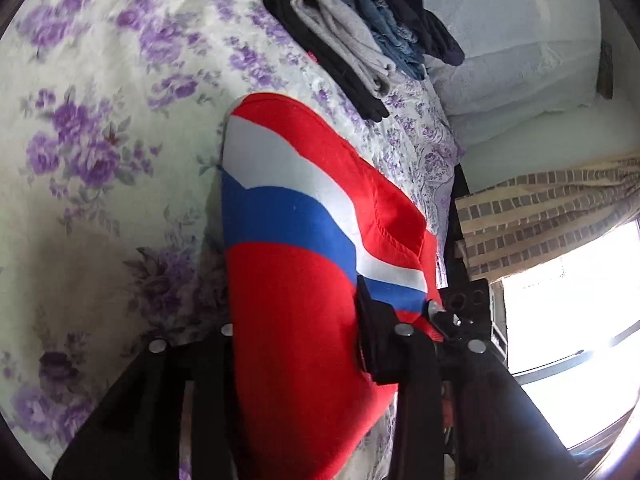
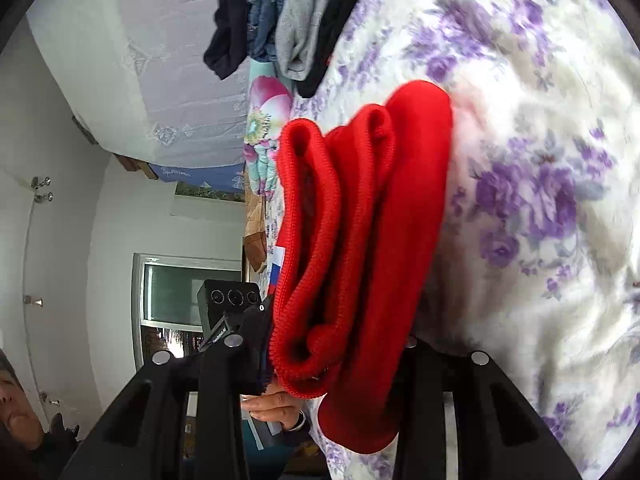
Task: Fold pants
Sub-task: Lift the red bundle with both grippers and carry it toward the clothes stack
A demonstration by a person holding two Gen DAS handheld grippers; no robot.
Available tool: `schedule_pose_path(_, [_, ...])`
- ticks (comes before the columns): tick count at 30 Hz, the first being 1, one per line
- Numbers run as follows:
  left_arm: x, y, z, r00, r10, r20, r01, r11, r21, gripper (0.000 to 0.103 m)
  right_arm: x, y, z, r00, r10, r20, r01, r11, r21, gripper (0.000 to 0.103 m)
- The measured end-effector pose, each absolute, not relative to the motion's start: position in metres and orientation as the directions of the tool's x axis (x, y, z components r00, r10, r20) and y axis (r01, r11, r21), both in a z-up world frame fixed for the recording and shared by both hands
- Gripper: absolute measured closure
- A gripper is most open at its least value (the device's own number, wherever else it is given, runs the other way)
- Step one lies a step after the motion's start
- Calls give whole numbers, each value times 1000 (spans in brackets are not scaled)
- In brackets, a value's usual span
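Soft, light, floppy red pants (image 1: pixel 296 280) clamped in both left gripper (image 1: pixel 304 344) and right gripper (image 2: pixel 324 356), best held by thick ribbed cuffs (image 2: pixel 304 208) near the fingers.

I see my right gripper (image 2: pixel 332 364) pinching the red pants (image 2: pixel 360 240), which are bunched in thick folds. They hang over the bed (image 2: pixel 540 160) with purple flowers. Far off lies a pile of dark and grey clothes (image 2: pixel 280 12). A hand (image 2: pixel 276 410) shows low down.
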State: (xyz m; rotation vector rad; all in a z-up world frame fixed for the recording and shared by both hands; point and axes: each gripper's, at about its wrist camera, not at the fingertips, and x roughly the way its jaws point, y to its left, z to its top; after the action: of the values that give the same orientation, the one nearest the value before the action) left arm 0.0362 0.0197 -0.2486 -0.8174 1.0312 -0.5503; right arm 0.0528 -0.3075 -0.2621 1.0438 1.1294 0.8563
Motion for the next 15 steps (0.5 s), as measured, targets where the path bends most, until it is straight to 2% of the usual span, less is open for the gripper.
schedule_pose_path(4, [30, 22, -205, 462, -710, -532, 77, 629, -774, 73, 56, -300, -222, 210, 941, -264, -123, 293, 948, 67])
schedule_pose_path(10, [7, 34, -111, 579, -675, -458, 208, 665, -717, 73, 61, -288, -152, 201, 970, -134, -276, 187, 943, 67])
schedule_pose_path(12, [5, 33, -97, 593, -657, -464, 210, 683, -699, 73, 60, -286, -141, 195, 974, -116, -300, 172, 938, 67])
schedule_pose_path(15, [1, 30, -108, 578, -640, -506, 169, 700, -694, 73, 58, -288, -150, 192, 971, -140, -281, 191, 940, 67])
